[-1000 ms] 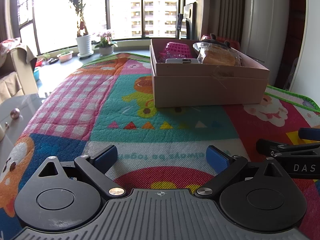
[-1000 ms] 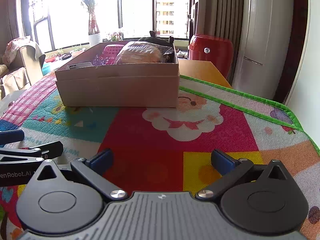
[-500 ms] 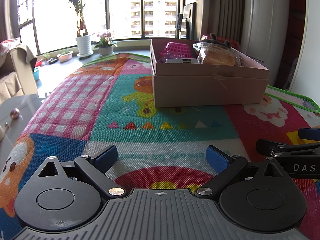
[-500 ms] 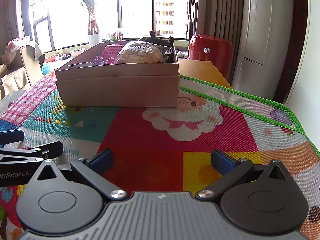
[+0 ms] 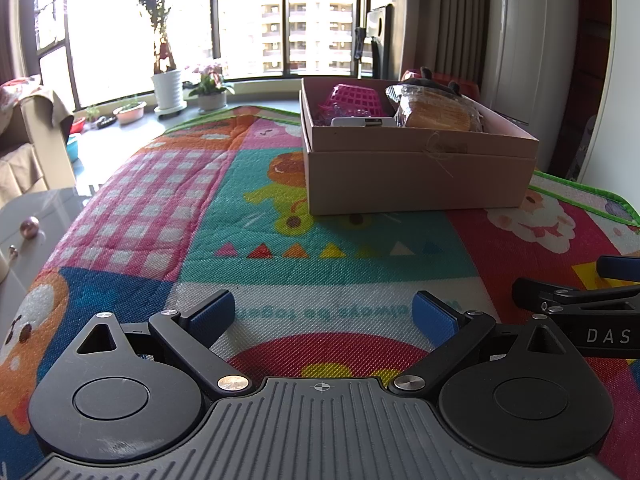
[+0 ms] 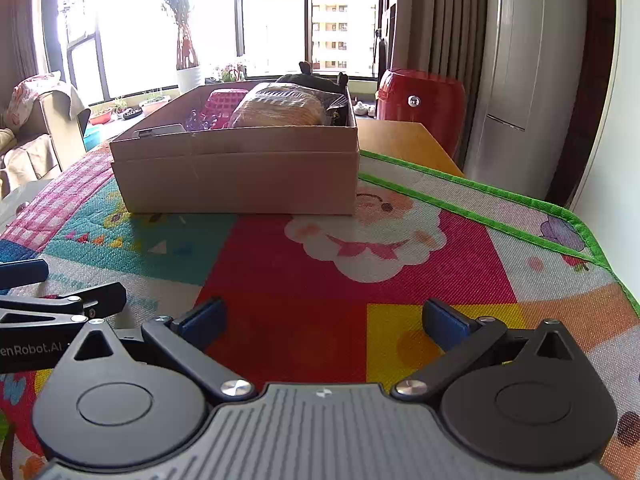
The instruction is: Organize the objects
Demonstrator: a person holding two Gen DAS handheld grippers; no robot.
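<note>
Box (image 5: 420, 172) ahead-right of left gripper (image 5: 324, 314), ahead-left of right gripper (image 6: 324, 322), long side facing, both spread, empty.

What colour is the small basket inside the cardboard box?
Pink basket; the left wrist view shows it best.

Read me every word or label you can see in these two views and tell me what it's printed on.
"DAS": white letters on the right gripper, cut off at the left view's edge.
"enRobot.AI": on the left gripper, its start cut off in the right view.
Play mat: a printed line, seen upside down, too distorted to read reliably.
</note>
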